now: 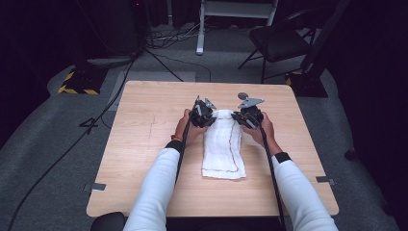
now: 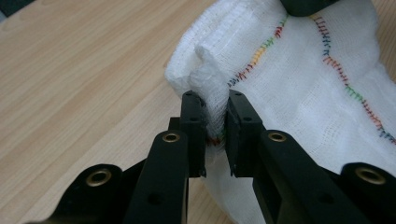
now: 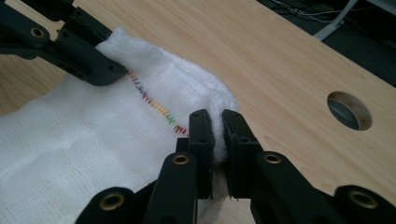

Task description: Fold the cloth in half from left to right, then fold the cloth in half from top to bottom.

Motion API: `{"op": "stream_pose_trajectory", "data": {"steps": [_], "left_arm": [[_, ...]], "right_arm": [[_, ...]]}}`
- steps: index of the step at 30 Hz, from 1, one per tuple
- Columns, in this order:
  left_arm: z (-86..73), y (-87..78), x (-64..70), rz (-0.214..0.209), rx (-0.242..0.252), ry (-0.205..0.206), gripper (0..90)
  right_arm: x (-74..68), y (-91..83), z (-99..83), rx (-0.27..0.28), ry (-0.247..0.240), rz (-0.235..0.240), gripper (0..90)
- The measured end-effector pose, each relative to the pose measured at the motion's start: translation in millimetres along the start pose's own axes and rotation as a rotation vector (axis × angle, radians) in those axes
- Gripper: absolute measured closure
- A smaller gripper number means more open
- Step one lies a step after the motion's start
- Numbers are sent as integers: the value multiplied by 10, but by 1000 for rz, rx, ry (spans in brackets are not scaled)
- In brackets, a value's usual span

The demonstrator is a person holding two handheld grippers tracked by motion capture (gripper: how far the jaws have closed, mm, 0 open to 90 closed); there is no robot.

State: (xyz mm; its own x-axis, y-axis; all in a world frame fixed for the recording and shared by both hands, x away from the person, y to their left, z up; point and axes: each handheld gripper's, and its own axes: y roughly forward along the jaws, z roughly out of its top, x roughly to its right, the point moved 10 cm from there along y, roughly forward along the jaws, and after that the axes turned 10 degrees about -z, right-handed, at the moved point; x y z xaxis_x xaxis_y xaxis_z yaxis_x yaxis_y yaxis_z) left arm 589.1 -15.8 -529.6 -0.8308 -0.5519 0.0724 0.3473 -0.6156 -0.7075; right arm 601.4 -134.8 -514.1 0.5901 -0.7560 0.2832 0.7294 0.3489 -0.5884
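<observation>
Cloth: a white gauze cloth with a multicoloured stitched line [image 1: 223, 147] is lying folded lengthwise near the middle of the light wooden table [image 1: 144, 144], its far end lifting slightly.
Left gripper [image 1: 208, 117]: its fingers [image 2: 193, 121] are clamping the far left corner of the cloth, fabric bunching between them.
Right gripper [image 1: 239, 117]: its fingers [image 3: 201, 135] are pinching the far right corner of the cloth.
Hands: each one is gripping its tool beside the cloth's far end.
Table detail: a round hole [image 3: 349, 110] is showing near the right gripper.
</observation>
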Motion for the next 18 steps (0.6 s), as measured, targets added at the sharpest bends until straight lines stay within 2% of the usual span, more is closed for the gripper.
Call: {"op": "stream_pose_trajectory", "data": {"steps": [5, 14, 16, 18], "left_arm": [[70, -84, -34, 9, 22, 8, 795], [88, -123, 5, 8, 34, 7, 793], [122, -141, 4, 11, 33, 20, 794], [167, -161, -9, 12, 51, 11, 796]], "right_arm": [[24, -41, 96, 24, -10, -16, 833], [16, -112, 126, 45, -21, -17, 836], [32, -125, 139, 45, -29, -23, 837], [48, -150, 166, 56, -32, -24, 837]]}}
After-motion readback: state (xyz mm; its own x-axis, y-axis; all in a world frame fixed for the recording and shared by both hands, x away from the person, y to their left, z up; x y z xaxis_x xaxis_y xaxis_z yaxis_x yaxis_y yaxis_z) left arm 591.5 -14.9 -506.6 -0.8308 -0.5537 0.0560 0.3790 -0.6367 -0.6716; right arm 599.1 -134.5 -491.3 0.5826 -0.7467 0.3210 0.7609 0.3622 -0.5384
